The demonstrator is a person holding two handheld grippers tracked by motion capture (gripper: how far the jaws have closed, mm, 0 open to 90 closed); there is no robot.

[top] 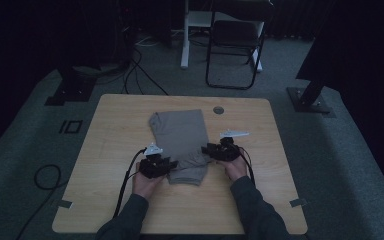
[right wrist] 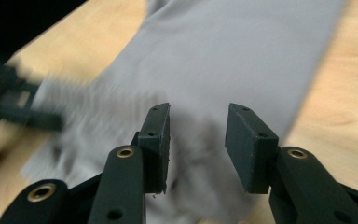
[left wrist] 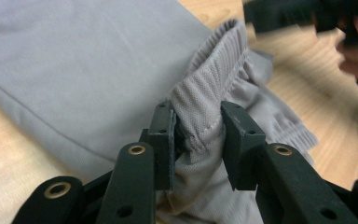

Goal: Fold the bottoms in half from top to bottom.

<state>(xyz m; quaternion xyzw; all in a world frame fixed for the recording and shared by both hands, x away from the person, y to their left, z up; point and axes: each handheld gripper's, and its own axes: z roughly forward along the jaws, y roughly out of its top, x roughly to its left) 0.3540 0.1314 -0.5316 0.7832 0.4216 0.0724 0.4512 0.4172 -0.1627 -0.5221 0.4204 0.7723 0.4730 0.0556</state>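
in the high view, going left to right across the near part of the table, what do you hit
left gripper → waistband end of the grey shorts → right gripper → bare wood of the table
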